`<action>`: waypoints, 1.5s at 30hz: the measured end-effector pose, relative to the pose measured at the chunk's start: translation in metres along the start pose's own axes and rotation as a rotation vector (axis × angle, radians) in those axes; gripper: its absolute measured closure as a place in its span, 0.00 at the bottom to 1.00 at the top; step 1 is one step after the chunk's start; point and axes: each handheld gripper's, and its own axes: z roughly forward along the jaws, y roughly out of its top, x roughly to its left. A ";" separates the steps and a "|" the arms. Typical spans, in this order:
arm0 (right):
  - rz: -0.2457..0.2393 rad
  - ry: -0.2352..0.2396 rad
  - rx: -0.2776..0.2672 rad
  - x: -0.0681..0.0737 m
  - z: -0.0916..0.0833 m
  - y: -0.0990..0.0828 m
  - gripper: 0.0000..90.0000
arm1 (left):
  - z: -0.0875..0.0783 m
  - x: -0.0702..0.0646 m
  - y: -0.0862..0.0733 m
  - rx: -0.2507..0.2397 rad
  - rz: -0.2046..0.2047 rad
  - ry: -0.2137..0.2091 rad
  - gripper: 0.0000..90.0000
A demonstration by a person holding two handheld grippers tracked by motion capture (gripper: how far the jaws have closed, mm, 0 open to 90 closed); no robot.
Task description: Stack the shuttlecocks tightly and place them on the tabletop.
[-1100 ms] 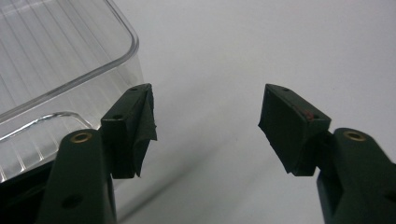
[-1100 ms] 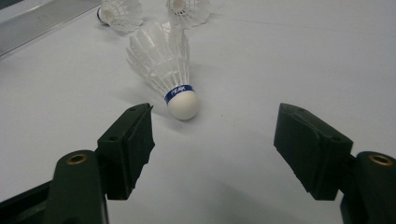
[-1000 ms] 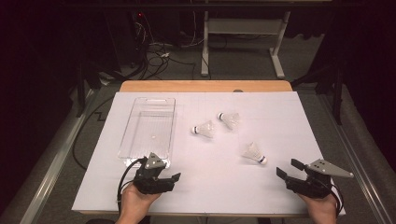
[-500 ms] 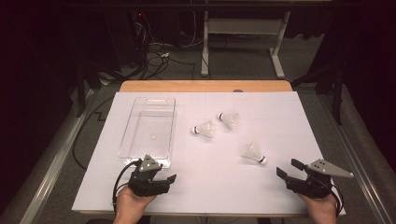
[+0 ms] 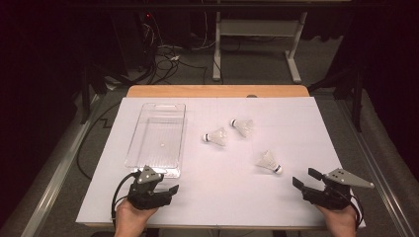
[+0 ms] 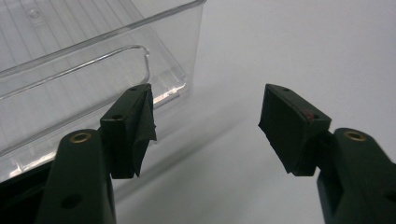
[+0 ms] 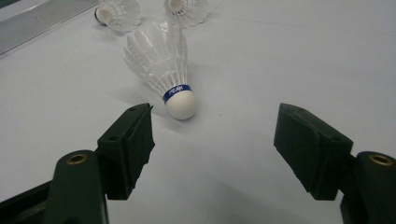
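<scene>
The work looked barely begun, judging by how things lay: the likely job was to move the shuttlecocks into the bin, and none was in it yet.

One table [image 5: 296, 197] carried everything, covered by a white sheet. On it stood one clear bin [image 5: 157, 140], empty, just ahead of the left gripper [image 5: 170, 189]; in the left gripper view its near corner [image 6: 154, 70] rose right beyond the left-hand jaw.

There were two grippers. The left one had its jaws spread wide with nothing between them, and bare sheet lay ahead. The right gripper [image 5: 305, 178] was likewise wide apart and held nothing.

Three shuttlecocks lay loose on the sheet. The nearest shuttle [image 5: 269, 161] sat just ahead of the right gripper and slightly to its left, apart from the jaws; in the right gripper view it [image 7: 163, 70] lay on its side with its cork [image 7: 180, 103] pointing back toward the jaws, closer to the left-hand one. The mid shuttle [image 5: 216, 137] and the far shuttle [image 5: 242, 126] lay near each other, well beyond the right gripper and off to its left, between it and the bin.

So all three picks and drops were left to do, with the nearest shuttle the probable first.
</scene>
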 end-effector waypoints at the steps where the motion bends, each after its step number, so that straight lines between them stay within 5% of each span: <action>1: 0.001 0.000 0.000 0.000 0.000 0.000 0.32 | 0.000 0.001 -0.001 -0.003 -0.004 0.003 0.40; 45: 0.005 -0.004 0.003 0.000 0.000 0.000 0.32 | -0.019 0.027 -0.018 -0.072 -0.062 0.065 0.39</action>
